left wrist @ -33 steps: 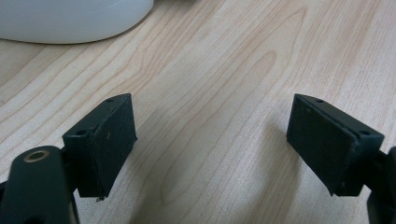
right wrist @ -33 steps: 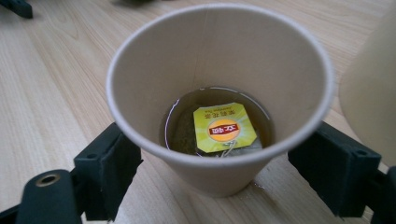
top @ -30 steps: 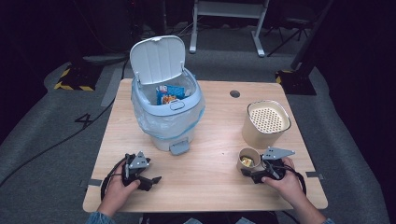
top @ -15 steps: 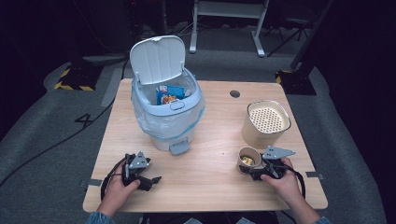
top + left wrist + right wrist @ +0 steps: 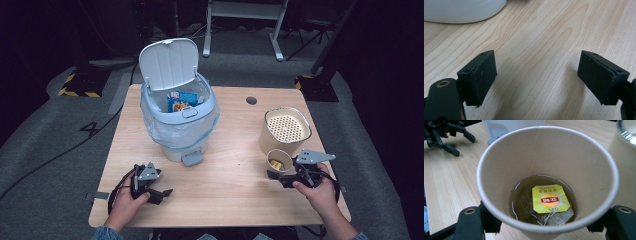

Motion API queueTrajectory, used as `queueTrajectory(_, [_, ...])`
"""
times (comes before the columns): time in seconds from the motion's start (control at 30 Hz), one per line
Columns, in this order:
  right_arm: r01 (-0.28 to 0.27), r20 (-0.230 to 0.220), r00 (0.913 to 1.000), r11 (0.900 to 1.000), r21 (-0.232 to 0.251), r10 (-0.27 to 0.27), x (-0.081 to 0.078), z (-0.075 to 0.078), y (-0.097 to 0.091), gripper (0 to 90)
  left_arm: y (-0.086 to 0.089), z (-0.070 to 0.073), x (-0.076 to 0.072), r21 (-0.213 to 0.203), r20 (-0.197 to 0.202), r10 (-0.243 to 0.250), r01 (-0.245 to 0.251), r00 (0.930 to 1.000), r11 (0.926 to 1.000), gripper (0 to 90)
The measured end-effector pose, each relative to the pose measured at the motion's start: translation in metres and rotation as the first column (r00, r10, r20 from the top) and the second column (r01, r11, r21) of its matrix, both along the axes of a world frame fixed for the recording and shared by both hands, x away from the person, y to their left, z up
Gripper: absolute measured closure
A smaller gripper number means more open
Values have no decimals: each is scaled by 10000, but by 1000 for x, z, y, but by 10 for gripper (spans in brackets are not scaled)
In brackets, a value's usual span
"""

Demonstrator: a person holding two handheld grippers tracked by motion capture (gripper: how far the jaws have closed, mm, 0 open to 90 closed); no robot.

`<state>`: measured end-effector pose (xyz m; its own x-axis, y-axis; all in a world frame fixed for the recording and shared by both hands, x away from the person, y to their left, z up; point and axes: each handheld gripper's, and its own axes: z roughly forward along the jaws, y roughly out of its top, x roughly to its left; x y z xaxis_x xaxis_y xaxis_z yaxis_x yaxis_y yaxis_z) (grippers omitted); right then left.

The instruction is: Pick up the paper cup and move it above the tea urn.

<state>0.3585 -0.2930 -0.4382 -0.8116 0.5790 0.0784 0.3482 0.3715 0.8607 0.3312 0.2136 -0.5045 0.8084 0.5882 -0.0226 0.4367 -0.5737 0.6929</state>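
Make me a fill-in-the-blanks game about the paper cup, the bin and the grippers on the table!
1. The brown paper cup sits between the jaws of the ____ gripper.
2. A ____ tea-bag tag floats in the cup's tea.
3. The pale blue pedal bin has its lid ____.
4. The left gripper has ____ between its jaws.

Missing words: right; yellow; open; nothing
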Motion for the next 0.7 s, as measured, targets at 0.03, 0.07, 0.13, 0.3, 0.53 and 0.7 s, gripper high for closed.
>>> queueTrajectory(0.03, [19, 26, 10000, 10000, -16, -19, 0, 3, -2, 315, 0, 0, 0, 0, 0, 0, 0, 10000, 10000, 159])
queueTrajectory(0.07, [42, 49, 10000, 10000, -27, -42, 0, 6, -3, 315, 0, 0, 0, 8, 2, -6, 6, 10000, 10000, 159])
queueTrajectory(0.13, [88, 117, 9999, 9999, -57, -87, 0, 12, -7, 315, 0, 0, 0, 12, 3, -8, 8, 10000, 10000, 159])
queueTrajectory(0.3, [199, 160, 9997, 9998, 17, -199, 0, 24, -14, 316, 0, 0, 0, 11, 8, -4, 4, 10000, 10000, 160])
queueTrajectory(0.53, [228, 325, 9992, 9997, 30, -229, 3, 47, -27, 317, 0, 0, 0, 19, 9, -33, 33, 10000, 10000, 159])
queueTrajectory(0.7, [194, 334, 9993, 9998, -22, -193, 9, 66, -36, 317, 0, 0, 1, 11, 5, -39, 39, 10000, 10000, 159])
